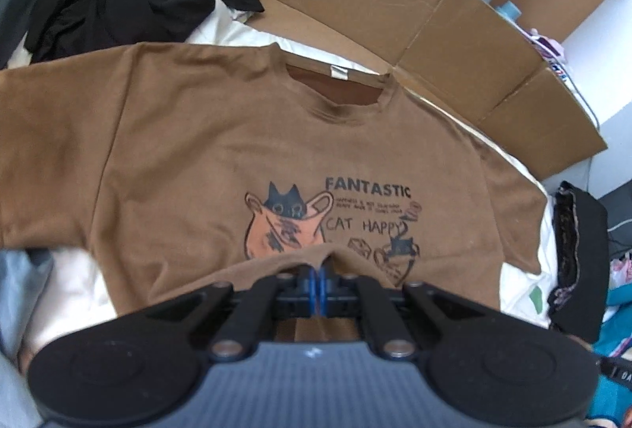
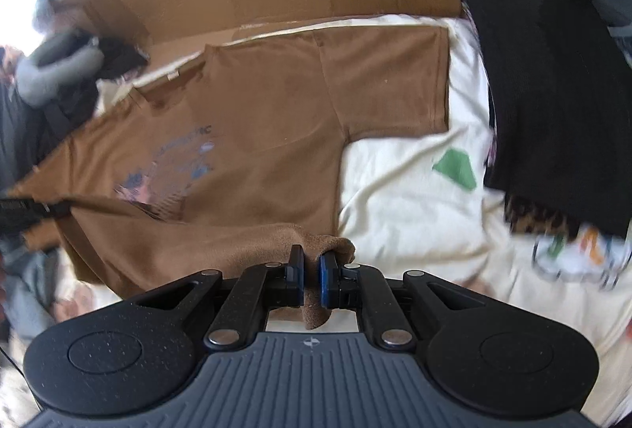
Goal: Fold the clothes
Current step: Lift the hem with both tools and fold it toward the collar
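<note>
I have the brown T-shirt [image 1: 189,136] lying face up on the cream sheet [image 2: 399,191] of the bed, collar toward the flattened cardboard [image 1: 355,5]. Both tongs are clamped on its bottom hem — the left tongs [image 1: 320,272] near the middle of the hem, the right tongs [image 2: 312,264] on the corner beside the right sleeve. The hem is lifted and starting to roll over the print, so the first fold is only beginning. Sleeves are still spread flat — nothing folded yet, by my reading.
</note>
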`<state>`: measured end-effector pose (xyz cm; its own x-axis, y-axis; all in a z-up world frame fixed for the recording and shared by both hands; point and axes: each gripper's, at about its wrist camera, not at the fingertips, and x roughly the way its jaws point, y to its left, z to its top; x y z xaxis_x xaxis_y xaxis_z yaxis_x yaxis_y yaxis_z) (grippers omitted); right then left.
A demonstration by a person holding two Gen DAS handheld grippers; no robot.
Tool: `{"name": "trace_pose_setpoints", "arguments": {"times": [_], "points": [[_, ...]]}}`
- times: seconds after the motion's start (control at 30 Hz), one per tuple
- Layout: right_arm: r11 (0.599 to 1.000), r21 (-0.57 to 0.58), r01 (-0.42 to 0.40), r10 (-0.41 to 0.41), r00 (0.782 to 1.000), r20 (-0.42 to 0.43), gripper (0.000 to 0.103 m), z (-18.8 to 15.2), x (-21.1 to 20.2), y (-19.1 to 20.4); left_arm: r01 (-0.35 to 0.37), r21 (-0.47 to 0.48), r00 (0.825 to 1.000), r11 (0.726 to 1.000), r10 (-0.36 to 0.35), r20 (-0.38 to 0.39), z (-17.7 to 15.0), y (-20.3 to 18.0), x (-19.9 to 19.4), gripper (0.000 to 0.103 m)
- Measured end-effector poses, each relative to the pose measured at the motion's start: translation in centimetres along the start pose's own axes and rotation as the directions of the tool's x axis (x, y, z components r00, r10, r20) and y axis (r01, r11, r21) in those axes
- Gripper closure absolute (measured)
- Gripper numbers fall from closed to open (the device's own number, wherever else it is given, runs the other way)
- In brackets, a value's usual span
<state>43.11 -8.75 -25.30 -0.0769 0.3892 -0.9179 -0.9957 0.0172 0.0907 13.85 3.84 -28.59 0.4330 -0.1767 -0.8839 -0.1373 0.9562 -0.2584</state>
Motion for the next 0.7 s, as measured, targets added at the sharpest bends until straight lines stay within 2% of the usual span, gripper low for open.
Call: {"name": "trace_pose_setpoints", "arguments": {"times": [0.17,0.3,0.43,0.53,0.6,0.7], "points": [[0.994,-0.099,0.046,-0.046,0.999,-0.001,0.098,3.4,1.6,0.7,-0.031,0.011,0.999,0.999,0.031,-0.008,1.2,-0.1,1.7,0.099],[0.984,-0.163,0.069,-0.067,0.998,0.02,0.098,5.9,2.6,1.7,-0.042,-0.038,0.999,0.998,0.042,-0.018,1.1,0.3,1.6,0.093],[0.97,-0.233,0.061,-0.065,0.998,-0.012,0.098,8.2,4.2,3.0,-0.036,-0.058,0.999,0.998,0.036,-0.005,0.0,0.8,0.1,0.091],[0.94,-0.339,0.047,-0.066,0.997,-0.044,0.098,9.3,4.9,4.5,-0.034,-0.073,0.999,0.997,0.034,-0.004,-1.7,0.8,-0.9,0.089],[0.915,-0.402,0.034,-0.064,0.996,-0.062,0.098,9.9,5.2,5.4,-0.033,-0.065,0.999,0.997,0.032,-0.014,-3.1,0.6,-1.1,0.086],[0.91,-0.414,0.017,-0.049,0.997,-0.066,0.098,10.0,5.1,6.0,-0.049,-0.052,0.997,0.997,0.046,-0.062,-5.3,0.4,0.7,0.077]]}}
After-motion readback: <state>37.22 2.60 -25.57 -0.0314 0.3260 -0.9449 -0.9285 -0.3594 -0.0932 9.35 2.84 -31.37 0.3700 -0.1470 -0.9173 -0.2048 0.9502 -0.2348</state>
